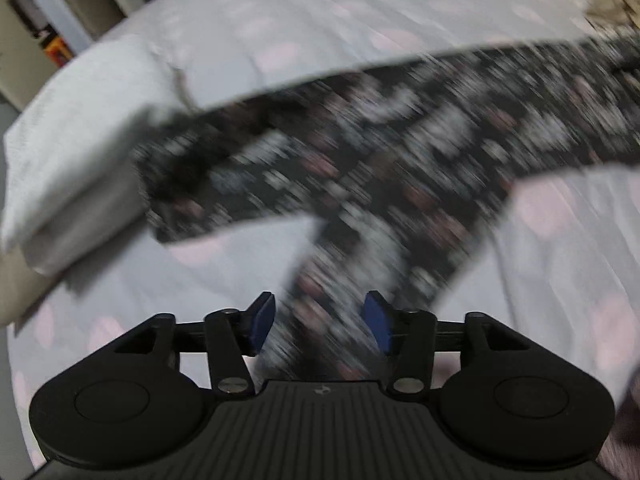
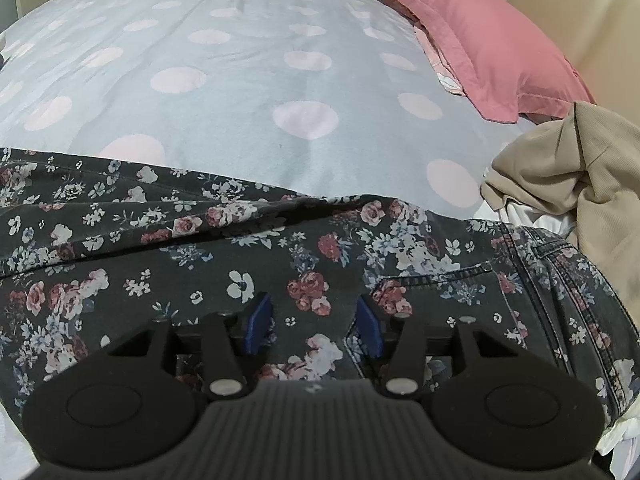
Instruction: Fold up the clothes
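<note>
Dark floral jeans (image 2: 280, 248) lie spread across the bed. The right wrist view shows the waist and a back pocket (image 2: 436, 284) at the right. My right gripper (image 2: 314, 322) is open, hovering just over the fabric near the pocket. The left wrist view is motion-blurred: the jeans' legs (image 1: 380, 152) stretch across the bed, one leg running down between my fingers. My left gripper (image 1: 320, 320) is open, with that leg lying under the gap between its blue pads (image 1: 264, 320).
The bed has a grey cover with pink dots (image 2: 248, 80). A pink pillow (image 2: 488, 52) lies at the back right. A beige garment (image 2: 568, 176) is heaped at the right beside the jeans. A folded white item (image 1: 80, 140) lies at the left by the bed edge.
</note>
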